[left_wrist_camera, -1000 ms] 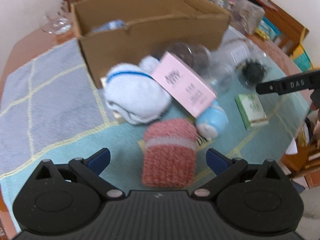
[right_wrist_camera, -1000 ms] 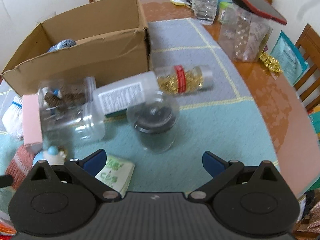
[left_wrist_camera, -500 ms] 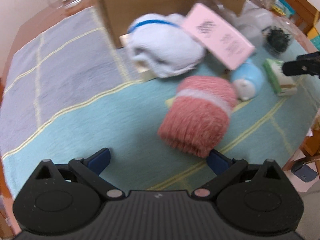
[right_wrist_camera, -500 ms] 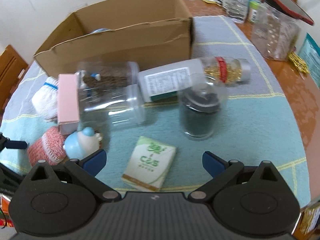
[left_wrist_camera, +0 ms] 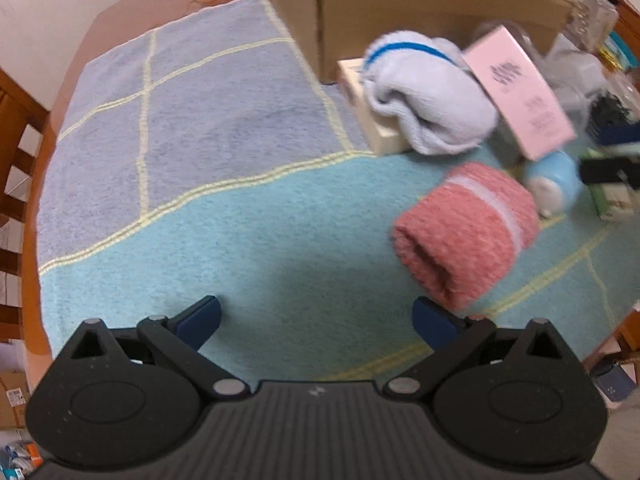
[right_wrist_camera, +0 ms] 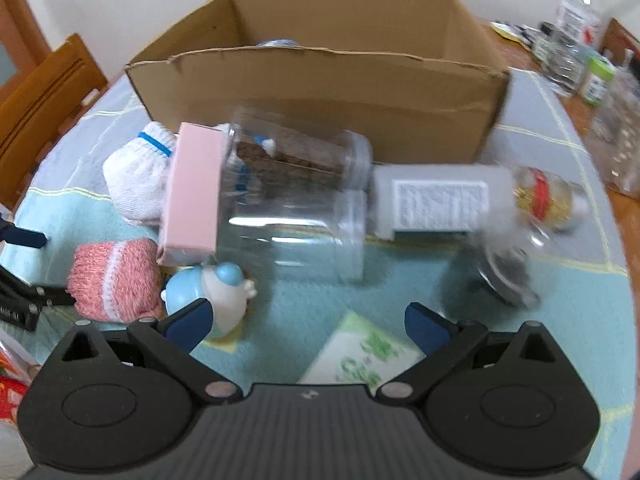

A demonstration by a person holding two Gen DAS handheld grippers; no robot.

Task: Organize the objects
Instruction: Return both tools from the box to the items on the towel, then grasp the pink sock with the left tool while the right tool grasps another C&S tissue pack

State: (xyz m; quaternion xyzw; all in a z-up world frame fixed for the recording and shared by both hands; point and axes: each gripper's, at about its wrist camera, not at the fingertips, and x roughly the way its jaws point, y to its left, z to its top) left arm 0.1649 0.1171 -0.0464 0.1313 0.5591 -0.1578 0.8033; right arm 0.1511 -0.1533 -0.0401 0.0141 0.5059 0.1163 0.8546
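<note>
Left gripper (left_wrist_camera: 316,316) spread wide over bare teal mat (left_wrist_camera: 248,248); pink rolled sock (left_wrist_camera: 464,232) lies just ahead right, ribbed, white band; open mat stretches left. Right gripper (right_wrist_camera: 306,322) spread above green-white packet (right_wrist_camera: 360,356); blue toy (right_wrist_camera: 212,288), clear jars (right_wrist_camera: 296,216) beyond; cardboard box (right_wrist_camera: 320,92) farthest.

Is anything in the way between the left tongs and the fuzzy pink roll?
Nothing visible. The left tongs are open over bare mat, and the pink roll lies ahead to their right, with only mat between. The white sock bundle and blue toy sit beyond it.
</note>
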